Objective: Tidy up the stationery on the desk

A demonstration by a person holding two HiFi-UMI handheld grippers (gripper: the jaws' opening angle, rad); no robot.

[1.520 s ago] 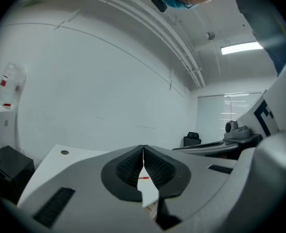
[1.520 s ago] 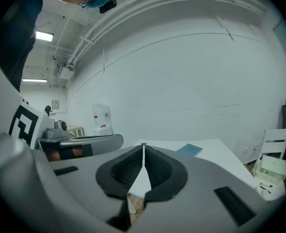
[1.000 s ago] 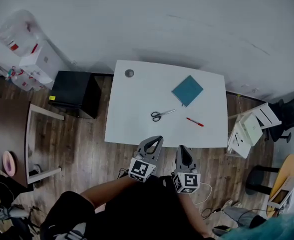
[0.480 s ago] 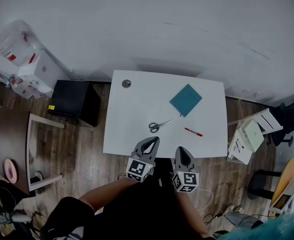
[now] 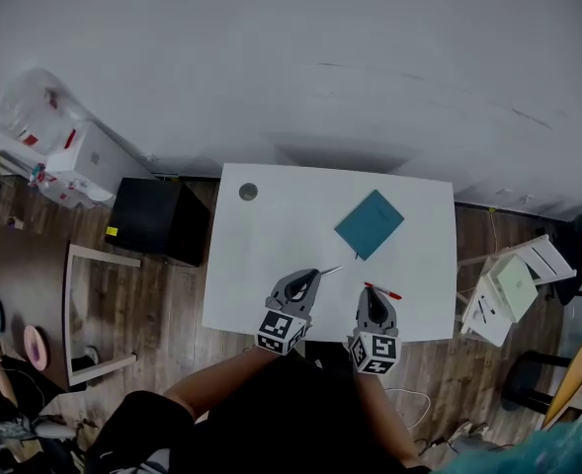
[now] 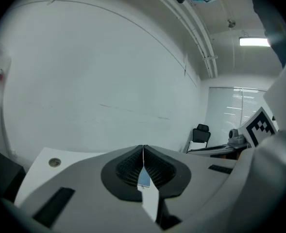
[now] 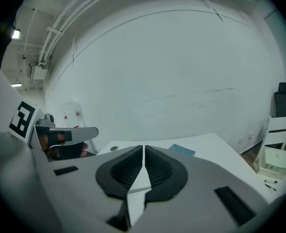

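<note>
The bench (image 5: 261, 250) is plain white. On it lie a teal notebook (image 5: 370, 224) and a red pen (image 5: 382, 291), with a small grey disc (image 5: 248, 192) at its far left corner. Left of the bench, a black cabinet (image 5: 157, 222) stands on a brown wood-plank floor (image 5: 172, 299). The left gripper (image 5: 313, 274) and right gripper (image 5: 370, 296) are grey with black-and-white square patterns.

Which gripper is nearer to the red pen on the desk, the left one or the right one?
The right. The right gripper has its tip beside the left end of the red pen; the left gripper is farther left, by the scissors.
</note>
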